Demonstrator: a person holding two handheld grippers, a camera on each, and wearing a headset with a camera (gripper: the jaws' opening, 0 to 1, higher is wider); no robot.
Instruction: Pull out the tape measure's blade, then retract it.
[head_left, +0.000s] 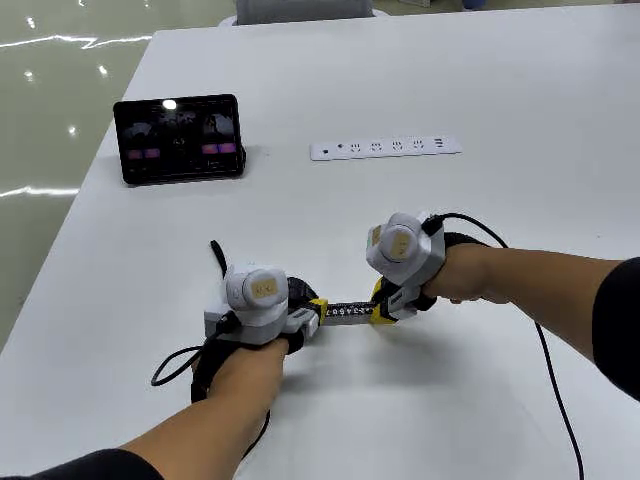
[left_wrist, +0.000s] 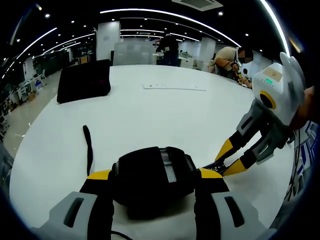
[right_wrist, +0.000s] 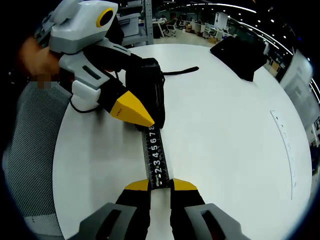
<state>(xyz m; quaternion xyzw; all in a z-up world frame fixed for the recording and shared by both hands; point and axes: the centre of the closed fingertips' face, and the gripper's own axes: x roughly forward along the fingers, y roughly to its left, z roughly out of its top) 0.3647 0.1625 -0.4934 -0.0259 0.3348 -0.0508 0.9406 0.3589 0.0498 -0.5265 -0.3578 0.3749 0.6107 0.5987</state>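
Note:
A black tape measure case (left_wrist: 152, 176) sits clamped between the yellow-tipped jaws of my left gripper (left_wrist: 155, 174), low on the white table; its wrist strap (left_wrist: 88, 145) trails off to the side. A short length of black blade (right_wrist: 155, 157) with white numbers runs out of the case (right_wrist: 147, 85) to my right gripper (right_wrist: 160, 185), which is shut on the blade's end. In the head view the left gripper (head_left: 312, 312) and right gripper (head_left: 380, 310) stand close together with the blade (head_left: 347, 311) stretched between them.
A dark tablet (head_left: 179, 137) stands at the back left of the white table (head_left: 430, 90). A white power strip (head_left: 385, 148) lies across the middle back. Black cables (head_left: 548, 360) trail from both grippers toward the near edge. People work at desks in the distance.

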